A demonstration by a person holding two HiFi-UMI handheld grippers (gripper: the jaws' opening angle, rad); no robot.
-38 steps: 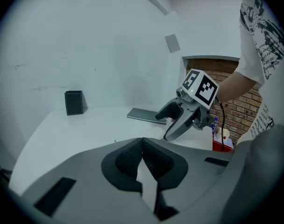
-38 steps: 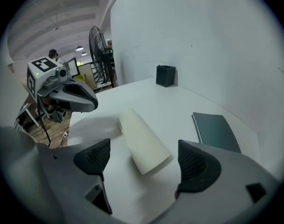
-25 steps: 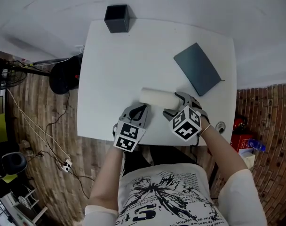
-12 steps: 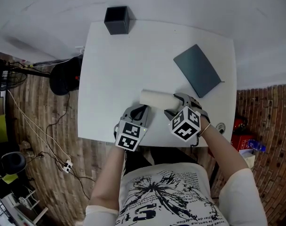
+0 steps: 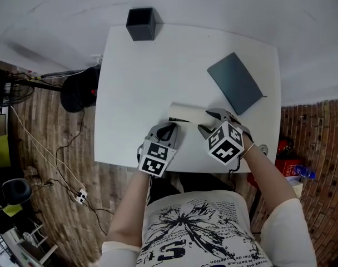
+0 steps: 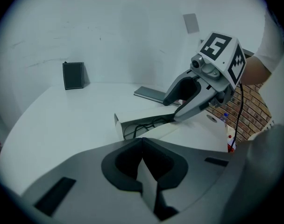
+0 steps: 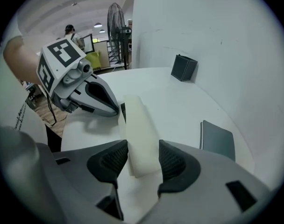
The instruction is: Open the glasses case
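Note:
The white glasses case (image 5: pixel 187 112) lies near the table's front edge with a dark gap along its near side. In the left gripper view the case (image 6: pixel 141 115) stands open, with dark glasses (image 6: pixel 144 125) inside. My left gripper (image 6: pixel 142 143) is shut on the case's thin white flap, at the case's left end in the head view (image 5: pixel 168 128). My right gripper (image 7: pixel 142 160) straddles the case body (image 7: pixel 139 125) at its right end (image 5: pixel 209 122). Its jaws have just been closing, and the pads now touch both sides of the case.
A dark grey flat pad (image 5: pixel 235 82) lies on the white table (image 5: pixel 135 82) to the back right. A black box (image 5: pixel 141 23) stands at the back edge. A round hole (image 5: pixel 262 148) sits in the table's front right corner. A floor fan (image 7: pixel 115 27) stands beyond the table.
The right gripper's jaws have narrowed onto the case. A dark opening has appeared along the case's near side where the flap has come away. Both hands have stayed almost in place.

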